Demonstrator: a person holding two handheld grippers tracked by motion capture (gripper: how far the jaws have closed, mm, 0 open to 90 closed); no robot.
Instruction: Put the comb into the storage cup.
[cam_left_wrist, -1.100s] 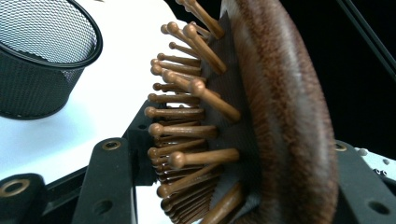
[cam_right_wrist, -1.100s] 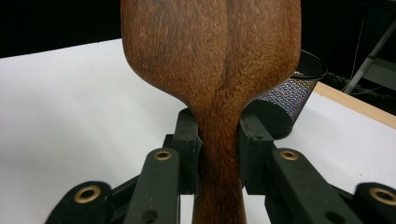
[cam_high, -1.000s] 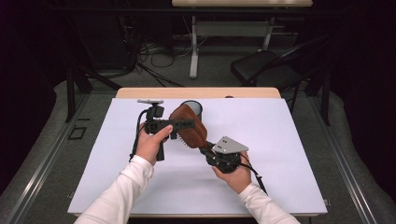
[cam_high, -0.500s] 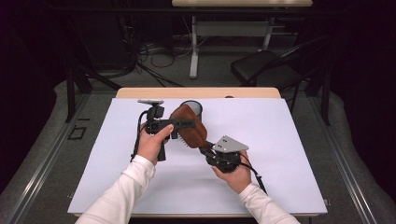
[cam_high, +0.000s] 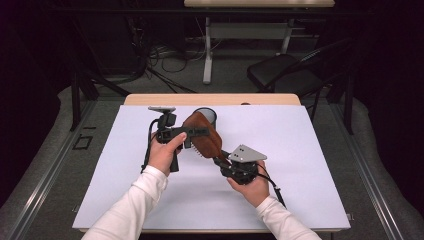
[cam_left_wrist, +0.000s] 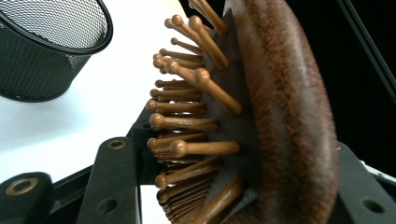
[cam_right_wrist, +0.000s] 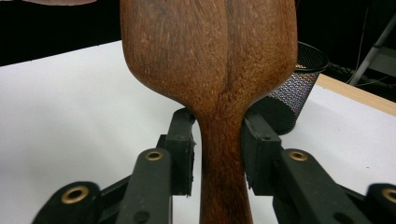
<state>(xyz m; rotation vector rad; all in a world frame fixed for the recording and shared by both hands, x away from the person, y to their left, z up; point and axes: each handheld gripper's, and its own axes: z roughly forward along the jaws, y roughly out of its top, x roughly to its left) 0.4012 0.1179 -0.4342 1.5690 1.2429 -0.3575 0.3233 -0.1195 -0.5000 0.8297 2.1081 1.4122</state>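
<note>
My right gripper (cam_high: 223, 159) has just been easing its jaws off the hairbrush (cam_high: 204, 136) handle between them. My left gripper (cam_high: 200, 133), at ten o'clock, stays clamped across the brush head above the worktop (cam_high: 310, 165). I'd hold steady, then lower it into the mesh cup (cam_high: 209, 116) beyond.

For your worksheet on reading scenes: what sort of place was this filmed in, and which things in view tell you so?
Probably a lab or studio set up for recording, not a home. A white sheet covers the table, loose cables trail over the floor behind it, and a spare desk and chair stand in dark surroundings.
</note>
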